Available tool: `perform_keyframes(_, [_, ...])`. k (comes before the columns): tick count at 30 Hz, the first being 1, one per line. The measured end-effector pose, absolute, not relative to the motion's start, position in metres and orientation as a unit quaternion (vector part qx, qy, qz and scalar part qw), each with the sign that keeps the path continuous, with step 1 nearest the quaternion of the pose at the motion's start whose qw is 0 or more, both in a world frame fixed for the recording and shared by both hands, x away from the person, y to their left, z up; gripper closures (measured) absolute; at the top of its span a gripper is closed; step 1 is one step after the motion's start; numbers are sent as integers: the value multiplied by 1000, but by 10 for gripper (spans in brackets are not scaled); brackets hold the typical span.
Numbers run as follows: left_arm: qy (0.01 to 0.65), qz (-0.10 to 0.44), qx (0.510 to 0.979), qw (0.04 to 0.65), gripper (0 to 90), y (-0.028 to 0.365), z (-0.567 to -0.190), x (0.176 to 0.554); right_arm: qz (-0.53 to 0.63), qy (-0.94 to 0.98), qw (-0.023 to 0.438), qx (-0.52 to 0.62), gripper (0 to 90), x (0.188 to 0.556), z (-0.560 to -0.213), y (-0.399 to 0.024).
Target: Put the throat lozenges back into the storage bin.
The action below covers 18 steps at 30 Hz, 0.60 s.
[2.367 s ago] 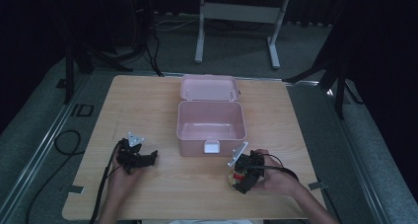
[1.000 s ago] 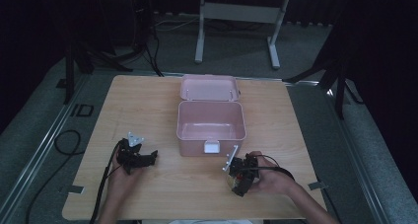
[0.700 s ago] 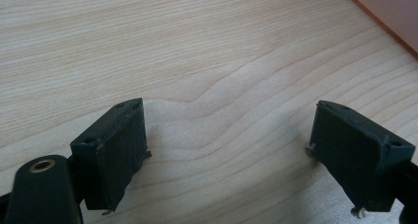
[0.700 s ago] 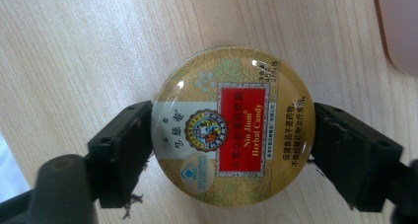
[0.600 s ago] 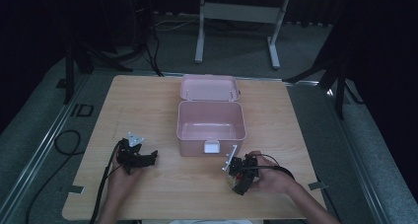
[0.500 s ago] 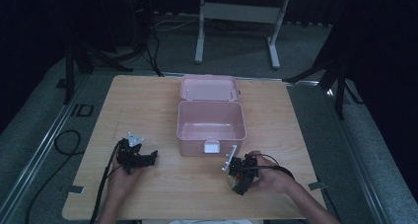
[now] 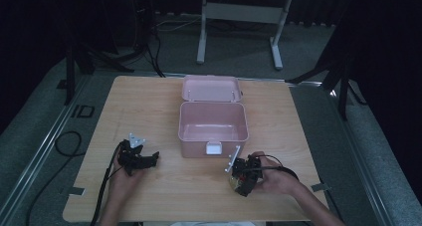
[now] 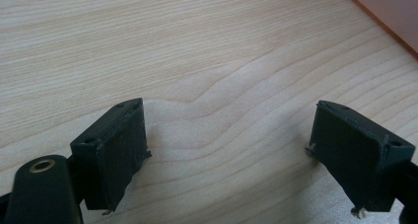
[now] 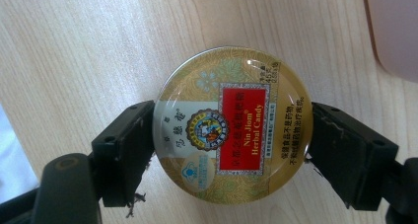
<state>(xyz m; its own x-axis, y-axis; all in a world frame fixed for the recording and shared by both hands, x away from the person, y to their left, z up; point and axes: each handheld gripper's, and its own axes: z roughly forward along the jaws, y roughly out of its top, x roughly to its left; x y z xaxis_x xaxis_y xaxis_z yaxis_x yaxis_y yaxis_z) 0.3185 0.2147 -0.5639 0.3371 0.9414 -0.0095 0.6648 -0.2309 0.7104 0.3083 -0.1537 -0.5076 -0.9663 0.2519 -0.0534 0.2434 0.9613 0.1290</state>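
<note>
The candy tin (image 9: 234,125) lies flat on the wooden table (image 7: 298,116), near the front edge. The right gripper (image 9: 231,155) has just been closing, and its jaws now squeeze the tin's sides. The left gripper (image 8: 229,155) sits wide open with nothing inside. Farther back stands an open pink box (image 7: 213,124).

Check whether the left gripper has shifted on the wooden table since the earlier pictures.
No. The left gripper sits at the same spot left of the open pink plastic box, fingers open over bare table.
</note>
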Motion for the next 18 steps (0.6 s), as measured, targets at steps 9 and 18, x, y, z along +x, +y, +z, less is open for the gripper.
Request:
perform_keyframes(9, [533,218,754,317,147,215,-564,318,58,990,35,123,205,308,-502,-156])
perform_keyframes(18, [533,218,754,317,147,215,-564,318,60,990,34,124,205,307,-495,-159])
